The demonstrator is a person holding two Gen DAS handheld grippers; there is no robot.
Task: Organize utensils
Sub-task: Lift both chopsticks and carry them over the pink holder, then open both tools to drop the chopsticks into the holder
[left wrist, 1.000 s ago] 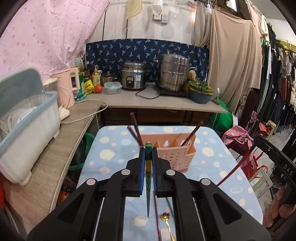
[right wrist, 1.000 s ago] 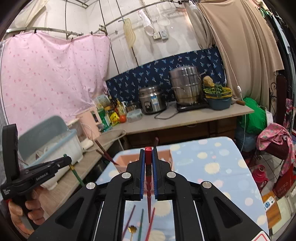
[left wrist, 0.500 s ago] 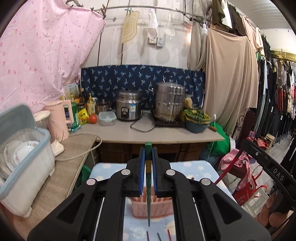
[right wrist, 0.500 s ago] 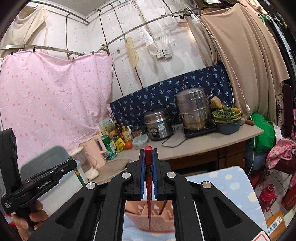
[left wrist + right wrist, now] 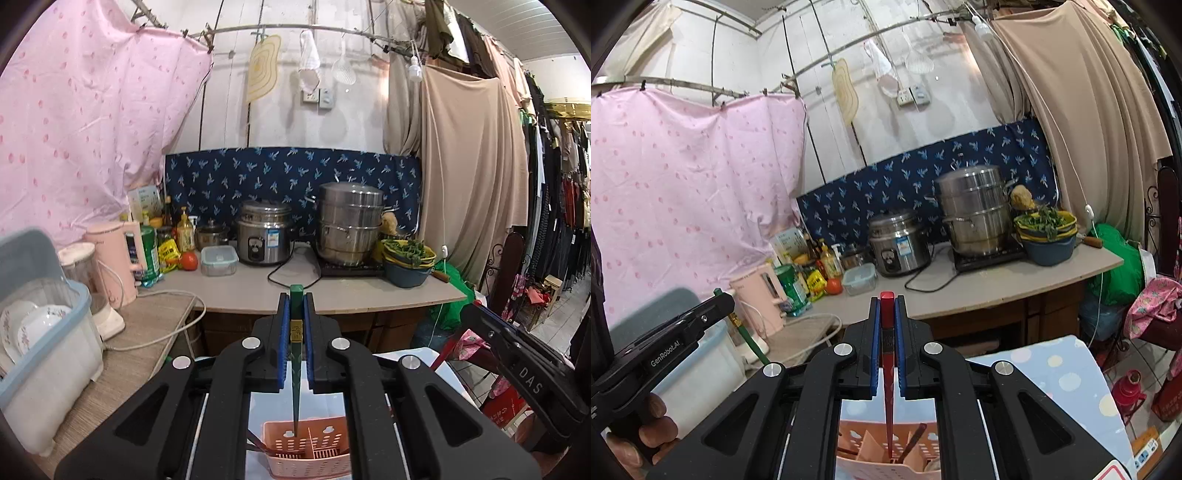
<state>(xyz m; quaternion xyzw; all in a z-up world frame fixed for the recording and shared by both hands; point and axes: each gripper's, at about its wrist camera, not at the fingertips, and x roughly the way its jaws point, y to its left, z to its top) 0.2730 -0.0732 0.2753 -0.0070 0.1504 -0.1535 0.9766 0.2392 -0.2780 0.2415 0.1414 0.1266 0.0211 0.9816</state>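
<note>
My left gripper [image 5: 296,306] is shut on a green chopstick [image 5: 295,387] that points down, its tip over the left part of the pink slotted utensil holder [image 5: 310,452]. My right gripper [image 5: 887,306] is shut on a red chopstick [image 5: 888,398] that points down, its tip over the same pink holder [image 5: 886,461]. Dark chopsticks [image 5: 912,445] stand in the holder. The left gripper with its green chopstick [image 5: 748,338] also shows at the left of the right wrist view. The right gripper's black body [image 5: 517,362] shows at the right of the left wrist view.
The holder stands on a blue dotted tablecloth [image 5: 1063,373]. A counter [image 5: 354,291] behind carries a rice cooker [image 5: 263,238], steamer pot [image 5: 349,225], pink kettle [image 5: 116,264] and bottles. A dish bin [image 5: 40,347] stands at the left.
Both grippers have risen and tilted up, so the holder has dropped to the bottom of both views. Each chopstick tip now hangs over the holder. The loose utensils on the cloth have left view.
</note>
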